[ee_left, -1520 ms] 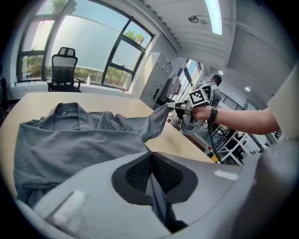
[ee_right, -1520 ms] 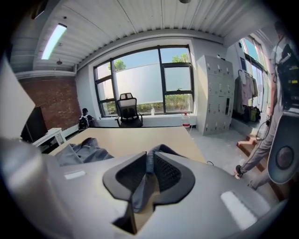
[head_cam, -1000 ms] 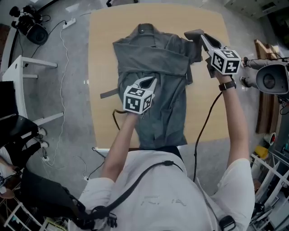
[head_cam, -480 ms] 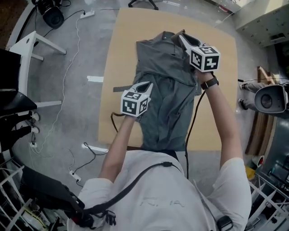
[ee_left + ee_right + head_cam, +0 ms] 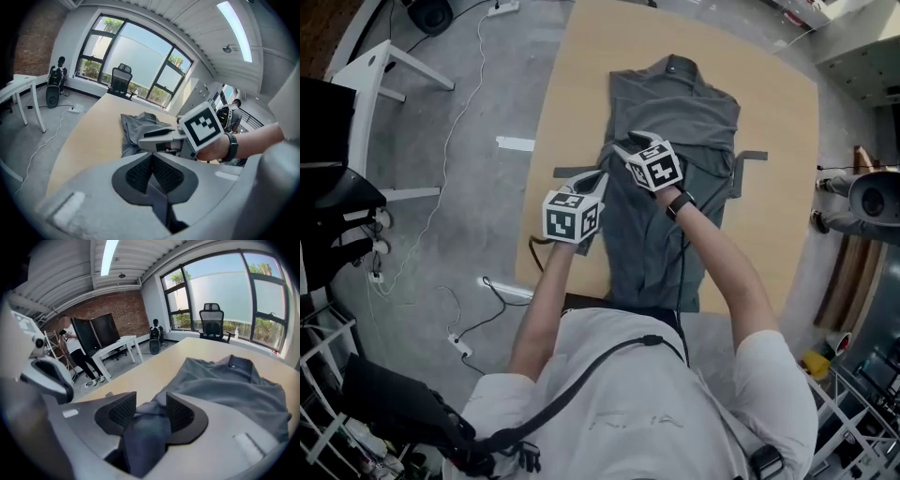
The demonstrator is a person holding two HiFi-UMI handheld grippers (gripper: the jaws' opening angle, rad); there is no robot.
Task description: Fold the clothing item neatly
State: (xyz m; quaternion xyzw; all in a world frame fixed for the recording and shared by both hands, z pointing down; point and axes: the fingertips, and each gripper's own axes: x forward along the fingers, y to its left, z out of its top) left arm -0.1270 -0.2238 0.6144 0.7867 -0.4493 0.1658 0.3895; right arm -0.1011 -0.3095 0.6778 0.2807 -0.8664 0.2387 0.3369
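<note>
Opening right gripper (image 5: 630, 144) jaws, shirt (image 5: 694, 103) between, nearer than before; left gripper (image 5: 598, 178) jaws closed.

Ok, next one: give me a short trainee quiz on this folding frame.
1. True or false: the left gripper is clamped on the grey shirt.
2. What lies between the jaws of the right gripper? A grey cloth; B cable; C nothing.
3. The shirt's collar points ____ from the person.
Key: 1 false, it is shut with nothing in it. 2 A; those jaws have just been opening and stand apart. 3 away.
</note>
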